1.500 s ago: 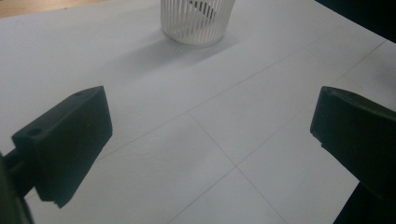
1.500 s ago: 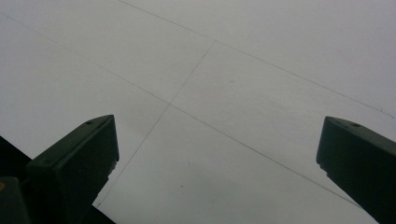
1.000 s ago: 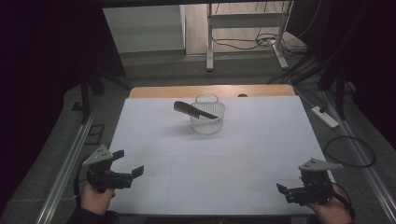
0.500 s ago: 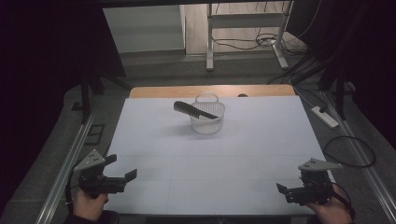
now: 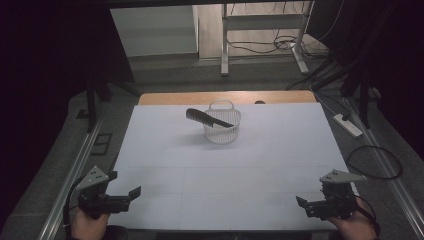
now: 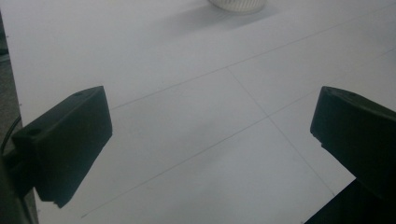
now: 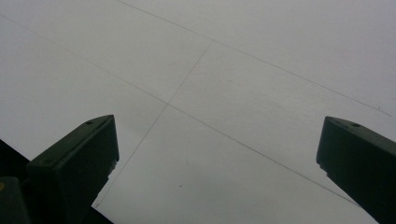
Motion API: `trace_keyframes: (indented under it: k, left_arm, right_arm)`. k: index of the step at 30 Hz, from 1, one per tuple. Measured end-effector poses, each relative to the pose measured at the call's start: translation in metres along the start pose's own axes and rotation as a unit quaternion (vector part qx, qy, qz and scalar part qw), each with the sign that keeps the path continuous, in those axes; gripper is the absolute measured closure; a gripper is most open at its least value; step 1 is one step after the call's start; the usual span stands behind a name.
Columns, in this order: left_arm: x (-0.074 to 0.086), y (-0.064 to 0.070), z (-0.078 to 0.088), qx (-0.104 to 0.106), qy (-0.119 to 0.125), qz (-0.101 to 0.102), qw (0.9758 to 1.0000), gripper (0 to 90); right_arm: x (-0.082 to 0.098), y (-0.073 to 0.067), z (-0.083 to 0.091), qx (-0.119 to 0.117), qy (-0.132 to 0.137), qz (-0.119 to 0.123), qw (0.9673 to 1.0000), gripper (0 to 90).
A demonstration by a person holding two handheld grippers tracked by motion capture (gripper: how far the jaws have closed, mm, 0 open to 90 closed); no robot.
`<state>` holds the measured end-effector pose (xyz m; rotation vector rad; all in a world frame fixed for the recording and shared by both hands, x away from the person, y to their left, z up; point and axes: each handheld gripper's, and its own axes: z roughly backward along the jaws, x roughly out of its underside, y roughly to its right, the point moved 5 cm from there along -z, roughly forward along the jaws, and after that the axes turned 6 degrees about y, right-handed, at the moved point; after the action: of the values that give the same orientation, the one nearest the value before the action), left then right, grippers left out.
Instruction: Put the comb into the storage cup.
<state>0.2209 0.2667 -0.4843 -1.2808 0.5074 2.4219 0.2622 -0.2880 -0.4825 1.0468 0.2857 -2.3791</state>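
Note:
A small white openwork basket [image 5: 222, 129] stands on the white table top [image 5: 225, 170], far of centre. A black comb [image 5: 207, 117] lies tilted across its rim, its handle sticking out to the left. My left gripper [image 5: 131, 193] hovers at the near left corner, open and empty; the left gripper view shows its jaws wide apart [image 6: 208, 100] over bare white surface, with the basket's base [image 6: 236, 3] at the top edge. My right gripper [image 5: 303, 203] sits at the near right corner, also open and empty, its jaws spread [image 7: 217, 123] over the table.
A wooden strip [image 5: 170, 98] borders the table's far edge. Metal rails [image 5: 70, 180] run along both sides. On the floor to the right lie a power strip [image 5: 348, 125] and a looped cable [image 5: 375, 162]. A metal stand [image 5: 262, 30] rises behind the table.
My left gripper has drawn back a little toward the near left corner. The right gripper, basket and comb have not moved.

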Motion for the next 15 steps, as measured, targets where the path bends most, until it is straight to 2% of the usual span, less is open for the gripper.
trace_keyframes:
  k: [7,15]
  left_arm:
    - [0.004,-0.001,0.003,-0.006,-0.006,0.003,1.0000,0.0]
    - [0.012,0.001,0.003,-0.010,-0.026,0.005,0.9996,0.0]
  right_arm:
    - [0.000,0.000,0.000,0.001,-0.001,0.000,1.0000,0.0]
    - [0.000,0.000,0.000,0.001,-0.001,0.000,1.0000,0.0]
